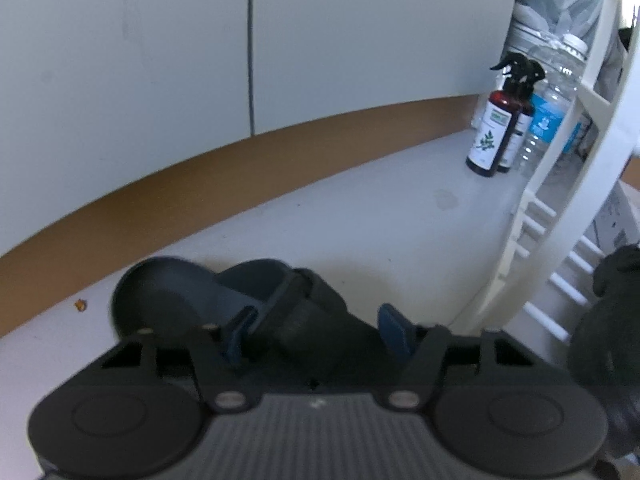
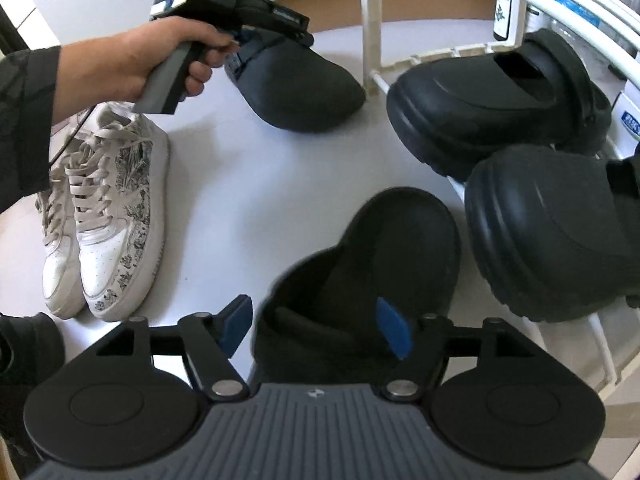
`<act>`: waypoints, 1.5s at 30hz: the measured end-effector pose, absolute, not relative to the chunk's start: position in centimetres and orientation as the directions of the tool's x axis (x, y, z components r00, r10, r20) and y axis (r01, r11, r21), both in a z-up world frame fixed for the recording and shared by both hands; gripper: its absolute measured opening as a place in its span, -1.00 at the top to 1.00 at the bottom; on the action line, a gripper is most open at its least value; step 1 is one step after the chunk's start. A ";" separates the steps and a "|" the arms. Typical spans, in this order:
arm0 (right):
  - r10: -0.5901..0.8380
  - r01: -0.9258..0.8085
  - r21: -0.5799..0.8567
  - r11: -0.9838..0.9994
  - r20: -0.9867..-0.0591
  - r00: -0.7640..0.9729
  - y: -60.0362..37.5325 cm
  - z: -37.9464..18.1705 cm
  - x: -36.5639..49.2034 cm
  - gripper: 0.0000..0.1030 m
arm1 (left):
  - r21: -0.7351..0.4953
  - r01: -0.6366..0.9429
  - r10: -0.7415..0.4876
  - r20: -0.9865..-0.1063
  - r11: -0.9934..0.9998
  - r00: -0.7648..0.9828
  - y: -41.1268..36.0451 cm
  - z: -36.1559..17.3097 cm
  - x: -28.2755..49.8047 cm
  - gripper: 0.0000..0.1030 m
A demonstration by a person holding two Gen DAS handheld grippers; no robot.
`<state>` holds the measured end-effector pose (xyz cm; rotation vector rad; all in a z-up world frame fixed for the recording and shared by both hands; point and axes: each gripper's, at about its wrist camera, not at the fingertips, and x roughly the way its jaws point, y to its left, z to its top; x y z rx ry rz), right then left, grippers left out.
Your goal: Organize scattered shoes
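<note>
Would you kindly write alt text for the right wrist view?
The right gripper stands open over a black slipper on the white floor. Beside it lie white sneakers; two black clogs sit on a white rack, and the left gripper reaches another slipper.

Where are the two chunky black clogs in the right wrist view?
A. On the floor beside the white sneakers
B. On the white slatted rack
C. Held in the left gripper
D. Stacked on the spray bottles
B: both chunky black clogs sit on the white slatted rack at the right, apart from the white sneakers.
</note>
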<state>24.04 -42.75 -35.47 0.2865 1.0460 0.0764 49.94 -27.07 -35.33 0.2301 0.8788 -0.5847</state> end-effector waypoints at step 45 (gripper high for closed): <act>0.212 0.054 0.253 0.966 -0.894 0.396 -44.0 -37.1 21.2 -0.77 | -0.264 0.914 -0.450 -0.887 0.307 -0.105 -21.0 -34.7 27.5 0.17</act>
